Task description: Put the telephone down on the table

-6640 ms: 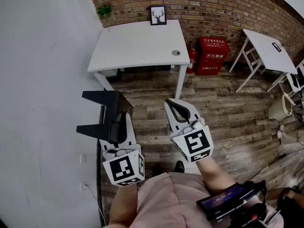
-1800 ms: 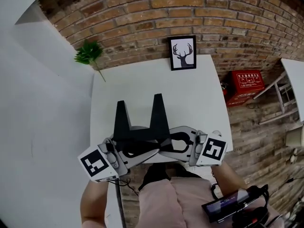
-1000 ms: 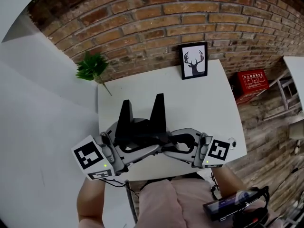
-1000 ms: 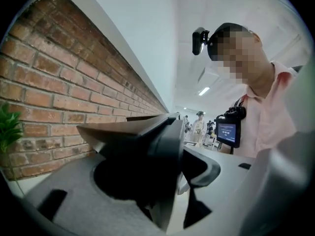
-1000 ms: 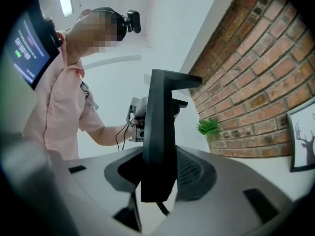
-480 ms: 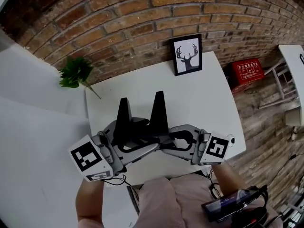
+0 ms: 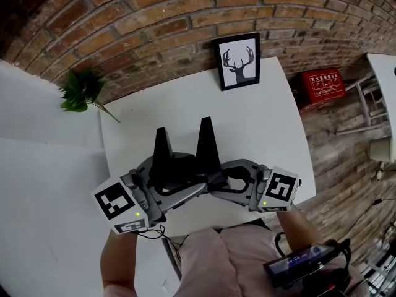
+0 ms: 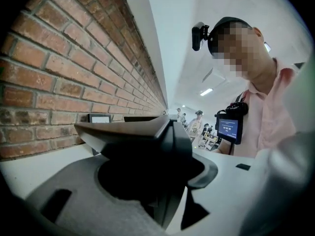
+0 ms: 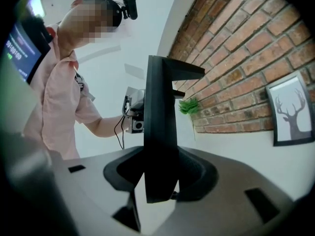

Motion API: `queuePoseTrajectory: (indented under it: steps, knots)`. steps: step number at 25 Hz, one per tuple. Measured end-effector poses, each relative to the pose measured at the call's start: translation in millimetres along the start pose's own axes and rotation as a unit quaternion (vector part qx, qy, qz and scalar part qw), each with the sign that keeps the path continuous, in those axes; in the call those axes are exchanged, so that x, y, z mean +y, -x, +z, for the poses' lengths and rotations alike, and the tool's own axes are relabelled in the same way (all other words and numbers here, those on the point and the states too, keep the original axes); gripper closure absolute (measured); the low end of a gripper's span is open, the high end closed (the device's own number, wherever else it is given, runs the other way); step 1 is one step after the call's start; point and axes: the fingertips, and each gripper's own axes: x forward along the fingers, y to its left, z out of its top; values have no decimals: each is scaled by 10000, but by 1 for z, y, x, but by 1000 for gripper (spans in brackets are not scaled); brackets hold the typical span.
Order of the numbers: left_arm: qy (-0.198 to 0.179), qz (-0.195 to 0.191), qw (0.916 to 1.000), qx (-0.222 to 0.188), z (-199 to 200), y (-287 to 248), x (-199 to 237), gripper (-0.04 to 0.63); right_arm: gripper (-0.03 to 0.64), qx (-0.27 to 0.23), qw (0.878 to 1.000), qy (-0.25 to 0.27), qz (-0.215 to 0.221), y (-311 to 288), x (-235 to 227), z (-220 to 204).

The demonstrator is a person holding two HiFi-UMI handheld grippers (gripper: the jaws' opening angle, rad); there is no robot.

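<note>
Telephone (image 7: 205,142), stiff black plastic that looked light but slippery, hung low over the white surface (image 7: 266,122), its base, likely the surest hold, pinched by the closing left hand-held gripper (image 7: 189,179) and the part-open right hand-held gripper (image 7: 219,179).

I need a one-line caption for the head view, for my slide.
Left tongs, jaws closing, and right tongs grip a black telephone from both sides over the white table near a deer picture.

Telephone (image 7: 179,166) underside hidden, far table (image 7: 387,79) cut off
</note>
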Motion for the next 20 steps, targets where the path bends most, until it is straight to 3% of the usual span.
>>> queuePoseTrajectory:
  steps: [7,13,20]
  knots:
    - [476,-131,9988,69,-28,-12,11,399,428,170,9976,-667,-96,2,-7,-28]
    - [527,-320,9980,146,-50,-20,13,419,414,345,9948,-941,-178,2,-10,-53]
    - [1139,-378,9926,160,-76,-30,33,422,405,487,9894,-1300,-415,4,-21,-77]
